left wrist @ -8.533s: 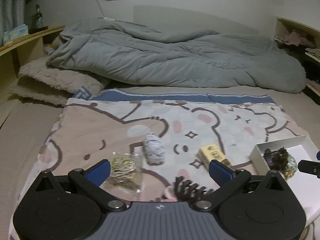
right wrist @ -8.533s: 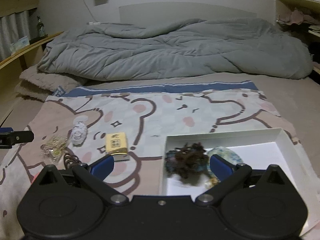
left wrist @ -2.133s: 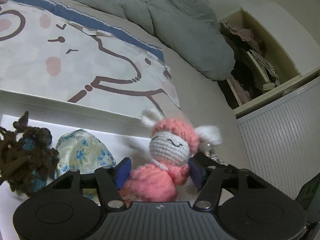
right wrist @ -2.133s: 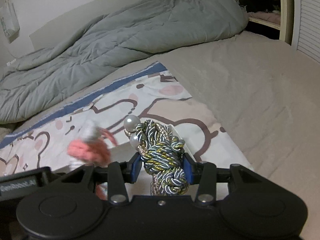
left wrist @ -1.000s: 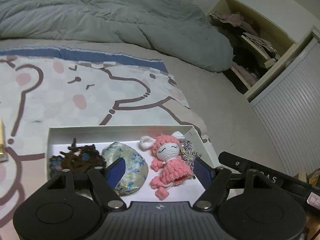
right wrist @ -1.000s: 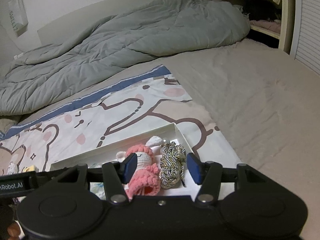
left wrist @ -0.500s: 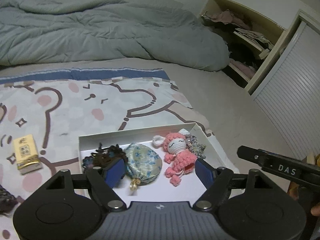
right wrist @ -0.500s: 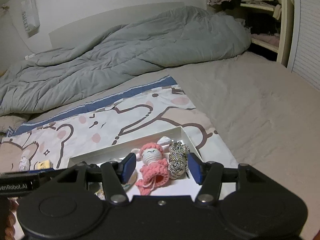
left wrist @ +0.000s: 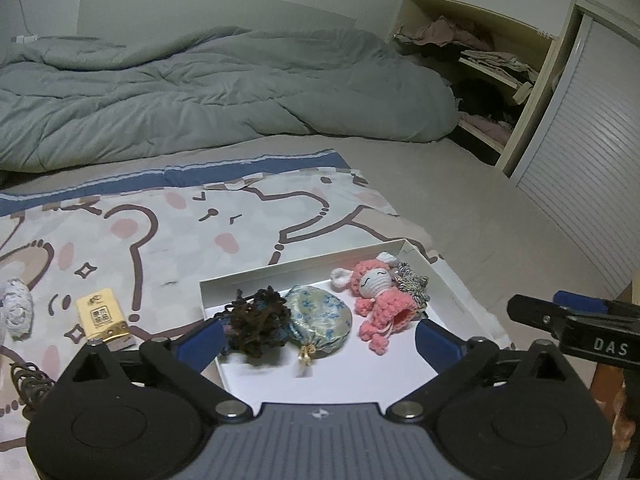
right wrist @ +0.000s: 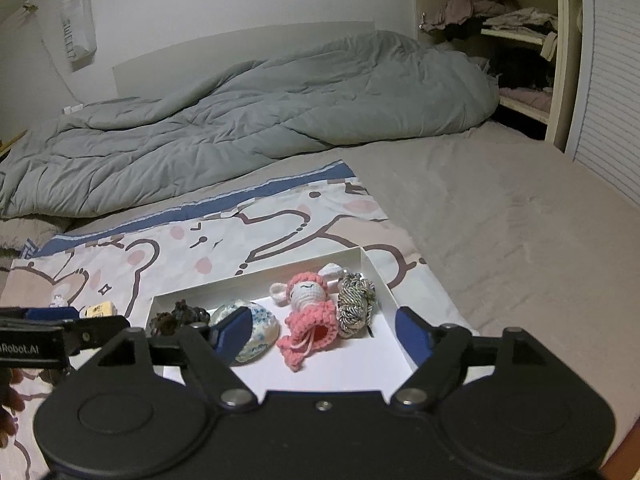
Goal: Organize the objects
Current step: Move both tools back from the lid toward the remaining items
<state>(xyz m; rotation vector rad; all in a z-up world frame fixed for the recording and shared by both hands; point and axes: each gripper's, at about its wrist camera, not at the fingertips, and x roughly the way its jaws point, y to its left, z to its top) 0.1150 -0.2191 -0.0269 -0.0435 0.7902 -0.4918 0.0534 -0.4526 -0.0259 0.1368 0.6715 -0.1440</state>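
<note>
A white box tray (left wrist: 304,266) lies on the bear-print sheet. In it, left to right, are a dark yarn scrunchie (left wrist: 258,322), a blue floral pouch (left wrist: 320,318), a pink crochet doll (left wrist: 380,300) and a braided rope knot (left wrist: 412,286). My left gripper (left wrist: 316,340) hovers above the tray's near side, its jaws opening wide with no pad touching anything. My right gripper (right wrist: 323,332) hangs over the doll (right wrist: 308,308) and rope knot (right wrist: 354,310), also opening and holding nothing.
Left of the tray on the sheet lie a yellow box (left wrist: 102,314), a white-grey ball (left wrist: 18,312) and a dark claw clip (left wrist: 26,380). A grey duvet (left wrist: 200,96) fills the back of the bed. Open shelves (left wrist: 480,64) stand at the right.
Both grippers have drawn back and up from the tray and their jaws have spread wider. The doll and rope knot stay lying in the tray.
</note>
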